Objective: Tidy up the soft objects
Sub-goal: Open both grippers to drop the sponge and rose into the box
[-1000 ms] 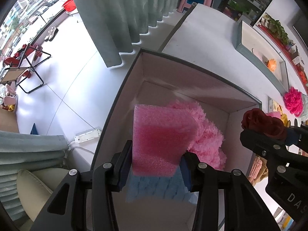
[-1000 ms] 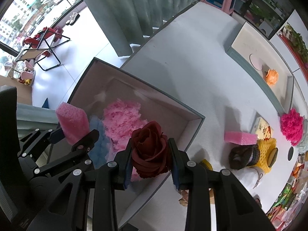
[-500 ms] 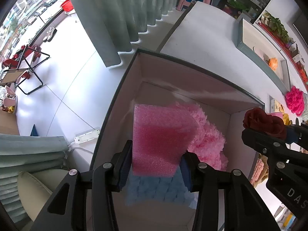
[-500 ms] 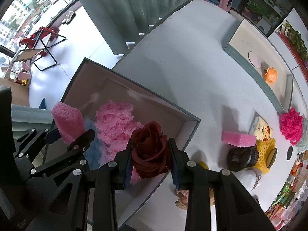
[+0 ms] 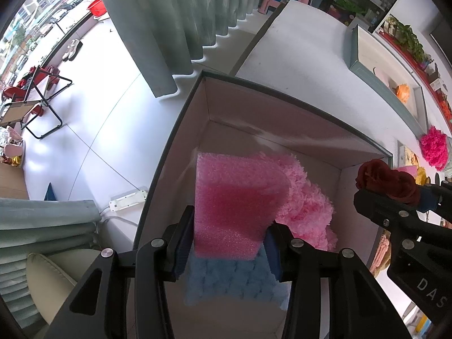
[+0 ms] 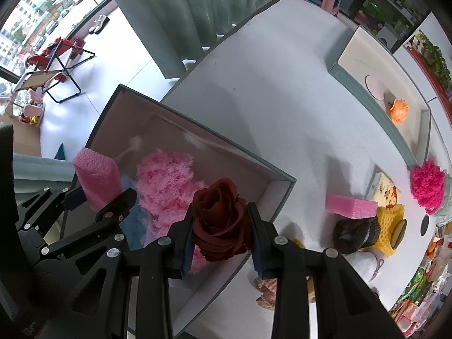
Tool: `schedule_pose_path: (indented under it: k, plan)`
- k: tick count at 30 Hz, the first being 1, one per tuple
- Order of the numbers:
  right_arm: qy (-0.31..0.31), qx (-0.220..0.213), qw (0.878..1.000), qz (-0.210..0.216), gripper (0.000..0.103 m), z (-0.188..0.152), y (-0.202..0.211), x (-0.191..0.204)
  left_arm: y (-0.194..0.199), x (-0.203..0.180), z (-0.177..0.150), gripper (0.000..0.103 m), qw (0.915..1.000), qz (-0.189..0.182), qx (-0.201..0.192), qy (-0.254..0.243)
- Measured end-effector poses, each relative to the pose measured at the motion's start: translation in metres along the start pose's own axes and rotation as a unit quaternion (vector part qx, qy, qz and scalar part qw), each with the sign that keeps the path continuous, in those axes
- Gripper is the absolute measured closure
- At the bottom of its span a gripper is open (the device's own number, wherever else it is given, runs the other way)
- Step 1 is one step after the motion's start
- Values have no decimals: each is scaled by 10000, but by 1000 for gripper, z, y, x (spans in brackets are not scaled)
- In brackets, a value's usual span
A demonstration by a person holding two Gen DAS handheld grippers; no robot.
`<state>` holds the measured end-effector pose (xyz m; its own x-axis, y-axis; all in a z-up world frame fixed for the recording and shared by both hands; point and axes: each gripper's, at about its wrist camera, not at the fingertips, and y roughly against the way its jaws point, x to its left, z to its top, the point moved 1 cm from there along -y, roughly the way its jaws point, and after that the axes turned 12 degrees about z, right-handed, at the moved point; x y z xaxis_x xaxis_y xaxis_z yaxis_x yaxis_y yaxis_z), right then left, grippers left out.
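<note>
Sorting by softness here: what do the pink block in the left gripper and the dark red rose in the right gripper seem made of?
Pink block: probably open-cell foam sponge, matte, with a fine porous grain on its faces. Dark red rose: likely artificial, fabric or soft foam petals, matte and velvety with crisp layered edges; which one is unclear.

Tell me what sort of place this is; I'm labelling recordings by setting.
Probably a gift or craft shop by a street-side window: a white table strewn with soft trinkets, stocked shelves behind, floor-length curtains beside glass showing parked cars.
</note>
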<state>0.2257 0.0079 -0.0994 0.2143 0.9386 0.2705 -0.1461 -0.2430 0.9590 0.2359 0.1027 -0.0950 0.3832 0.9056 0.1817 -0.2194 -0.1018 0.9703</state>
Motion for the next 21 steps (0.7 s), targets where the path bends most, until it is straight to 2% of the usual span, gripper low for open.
schedule_pose_path:
  k: [10,13,14,15,16,18,19,21]
  plan:
    - [12,44,10000,-18,67,1,-5,-1,-4,0,-1,57,10000,29,37,-16]
    - [13,63,10000,-25,65,1,-7,-1,-3,-1,-1,56,10000,-13,-56,-46]
    - [15,69,10000,-23,64,1,-8,-1,-3,-2,-2,53,9999,-24,-88,-78]
    - [20,78,10000,-22,63,1,-8,-1,-2,-2,-2,44,9999,-60,-100,-110]
    - [20,88,10000,-4,56,1,-9,-1,-2,-1,-3,39,9999,25,-111,-106]
    - [-2,71,10000,-41,49,1,-8,-3,-3,6,-5,19,9999,72,-78,-9]
    - [-30,62,10000,-70,42,0,-7,-5,-4,10,-6,17,10000,-14,-22,46]
    - [-96,-10,9999,58,20,-2,-1,-9,-5,14,-8,1,9995,-291,98,101]
